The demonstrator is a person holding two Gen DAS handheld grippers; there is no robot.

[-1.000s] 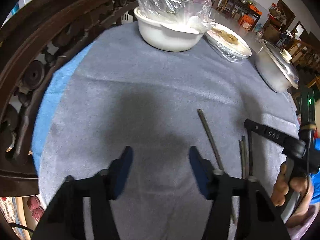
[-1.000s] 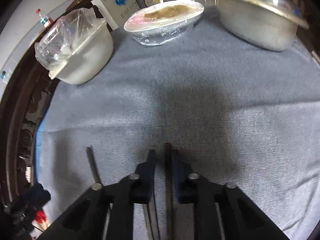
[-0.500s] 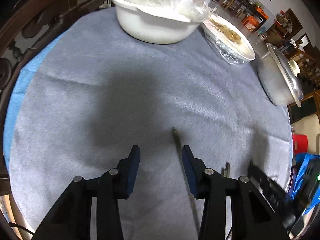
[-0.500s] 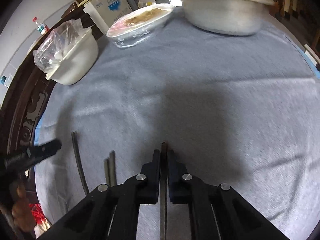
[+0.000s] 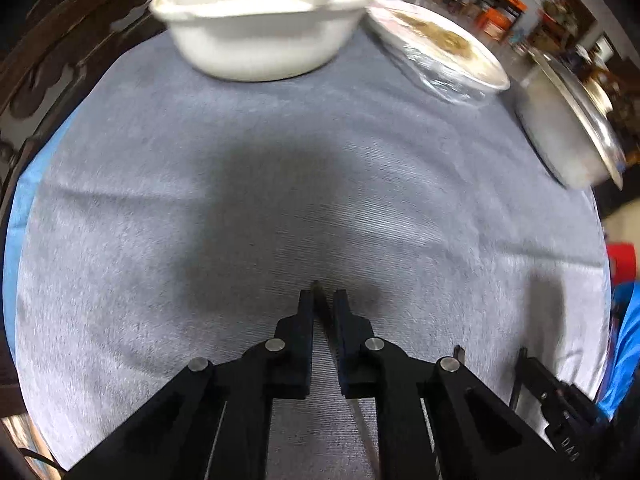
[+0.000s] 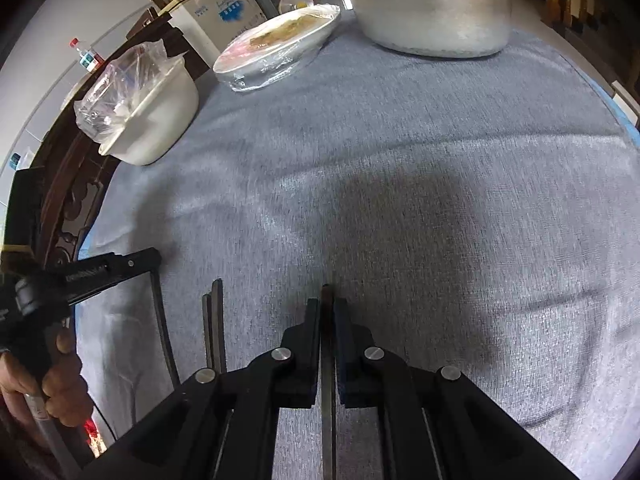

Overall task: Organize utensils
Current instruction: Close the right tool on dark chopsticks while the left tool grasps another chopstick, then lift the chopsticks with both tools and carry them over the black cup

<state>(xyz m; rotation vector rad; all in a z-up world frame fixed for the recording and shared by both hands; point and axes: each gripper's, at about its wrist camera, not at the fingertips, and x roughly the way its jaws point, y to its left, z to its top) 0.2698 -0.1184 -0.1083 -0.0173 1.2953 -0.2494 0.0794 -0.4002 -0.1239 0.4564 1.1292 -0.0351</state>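
Observation:
Dark chopsticks lie on a grey tablecloth (image 5: pixel 160 208). My left gripper (image 5: pixel 323 298) has its jaws nearly closed around one dark chopstick (image 5: pixel 320 304) whose tip pokes out between the fingertips. My right gripper (image 6: pixel 327 304) is shut on another dark chopstick (image 6: pixel 327 292) that runs back between its fingers. In the right wrist view, a pair of chopsticks (image 6: pixel 214 320) lies side by side on the cloth (image 6: pixel 440 160) to the left, and the left gripper (image 6: pixel 120 264) shows over a single chopstick (image 6: pixel 162 320).
A white bowl with a plastic bag (image 5: pixel 260 40) stands at the back, a film-covered plate of food (image 5: pixel 440 48) beside it, and a lidded metal pot (image 5: pixel 568 120) at the right. A carved dark wooden chair (image 5: pixel 48 60) borders the table on the left.
My left gripper has moved right over the single chopstick and closed its jaws around it. My right gripper has stayed shut on its chopstick and shifted slightly.

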